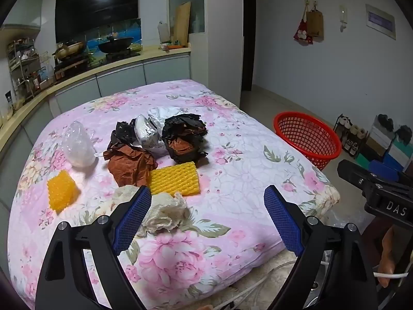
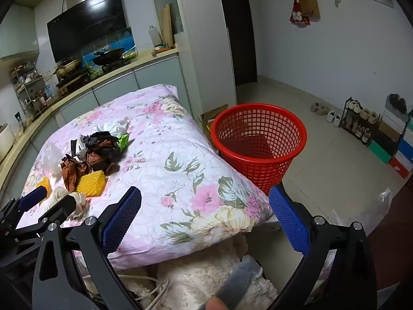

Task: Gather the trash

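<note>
Trash lies heaped on a pink floral quilt [image 1: 232, 155]: a yellow foam net [image 1: 175, 182], a smaller orange foam piece [image 1: 62, 192], crumpled brown paper [image 1: 129, 165], a black and brown wad [image 1: 184, 139], silver foil wrap [image 1: 148, 134], a clear plastic bag [image 1: 77, 147] and a cream foam net [image 1: 165, 213]. My left gripper [image 1: 207, 214] hangs open just in front of the cream net, nothing between its fingers. My right gripper [image 2: 205, 215] is open over the quilt's near right corner. A red mesh basket [image 2: 258, 142] stands on the floor beside the quilt.
A kitchen counter [image 1: 103, 72] with a stove and pans runs behind the quilt. A shoe rack [image 2: 361, 121] and coloured boxes line the right wall. A cardboard box [image 2: 210, 118] sits behind the basket. White fleece and cables [image 2: 196, 279] lie below the quilt's front edge.
</note>
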{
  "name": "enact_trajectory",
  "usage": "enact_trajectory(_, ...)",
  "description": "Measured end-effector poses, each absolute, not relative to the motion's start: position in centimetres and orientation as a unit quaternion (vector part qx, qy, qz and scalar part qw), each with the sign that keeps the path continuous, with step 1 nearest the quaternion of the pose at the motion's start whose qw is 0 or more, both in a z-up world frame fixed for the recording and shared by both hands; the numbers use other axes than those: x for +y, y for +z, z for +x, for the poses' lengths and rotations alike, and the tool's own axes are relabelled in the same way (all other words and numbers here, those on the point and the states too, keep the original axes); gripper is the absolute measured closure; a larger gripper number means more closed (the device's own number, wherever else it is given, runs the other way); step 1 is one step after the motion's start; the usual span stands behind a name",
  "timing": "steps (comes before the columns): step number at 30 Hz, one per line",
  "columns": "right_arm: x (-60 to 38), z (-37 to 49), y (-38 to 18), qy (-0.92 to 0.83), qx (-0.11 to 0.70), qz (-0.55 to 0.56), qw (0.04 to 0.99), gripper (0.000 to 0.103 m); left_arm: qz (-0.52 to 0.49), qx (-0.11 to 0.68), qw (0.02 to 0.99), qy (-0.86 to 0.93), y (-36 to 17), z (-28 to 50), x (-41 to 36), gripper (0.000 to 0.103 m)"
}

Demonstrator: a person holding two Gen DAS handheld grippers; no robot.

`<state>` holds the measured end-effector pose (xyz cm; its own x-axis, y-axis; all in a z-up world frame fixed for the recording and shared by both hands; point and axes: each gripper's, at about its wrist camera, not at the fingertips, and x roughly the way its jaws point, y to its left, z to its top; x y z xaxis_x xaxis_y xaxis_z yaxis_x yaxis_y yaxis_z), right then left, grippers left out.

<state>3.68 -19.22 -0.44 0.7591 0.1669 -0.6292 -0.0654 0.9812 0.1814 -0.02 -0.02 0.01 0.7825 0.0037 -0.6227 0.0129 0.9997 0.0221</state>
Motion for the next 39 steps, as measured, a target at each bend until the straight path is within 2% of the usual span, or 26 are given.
enact_trajectory(39, -19.4, 4.2, -0.5, 0.042, 0.355, 0.079, 0.931, 0.007, 0.004, 0.347, 0.938, 0.002, -0.3, 0.4, 1.1, 0.017)
